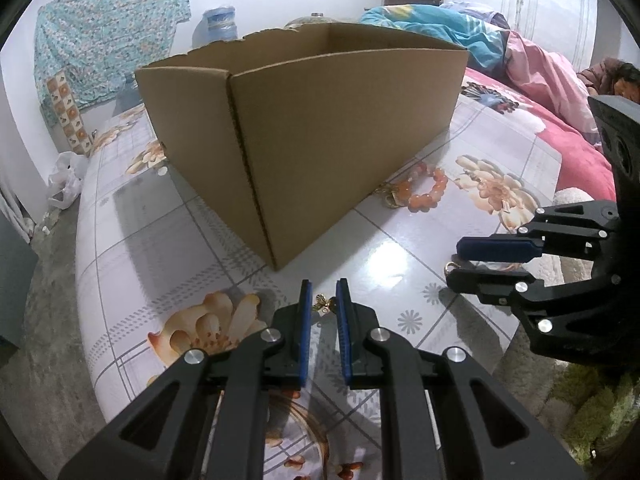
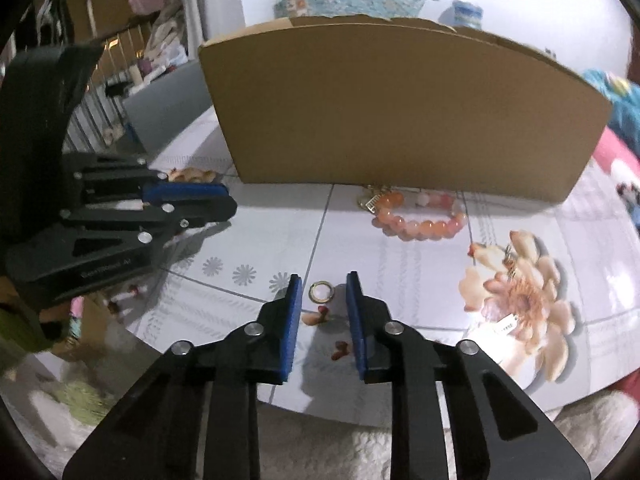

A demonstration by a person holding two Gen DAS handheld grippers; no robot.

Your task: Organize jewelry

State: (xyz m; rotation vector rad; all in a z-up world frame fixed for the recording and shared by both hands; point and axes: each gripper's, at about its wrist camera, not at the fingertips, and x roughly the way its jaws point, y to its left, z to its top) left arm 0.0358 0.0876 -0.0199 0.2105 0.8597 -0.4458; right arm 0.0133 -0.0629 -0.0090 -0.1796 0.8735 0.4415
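An open brown cardboard box (image 1: 304, 128) stands on the floral table; it also shows in the right wrist view (image 2: 400, 108). An orange bead bracelet (image 1: 430, 190) with a gold charm lies against its base, also in the right wrist view (image 2: 420, 218). My left gripper (image 1: 323, 300) is open, its fingers either side of a small gold butterfly piece (image 1: 325, 303) on the table. My right gripper (image 2: 322, 292) is open around a gold ring (image 2: 321, 292) on the table. The right gripper also shows in the left wrist view (image 1: 454, 262). A thin gold chain (image 2: 510, 264) lies to the right.
The table (image 1: 168, 216) has a glossy floral cover and a rounded front edge. A bed with pink and blue blankets (image 1: 532, 72) lies behind on the right. A white plastic bag (image 1: 66, 180) sits on the floor at left. A green fluffy rug (image 1: 592, 408) lies below the table edge.
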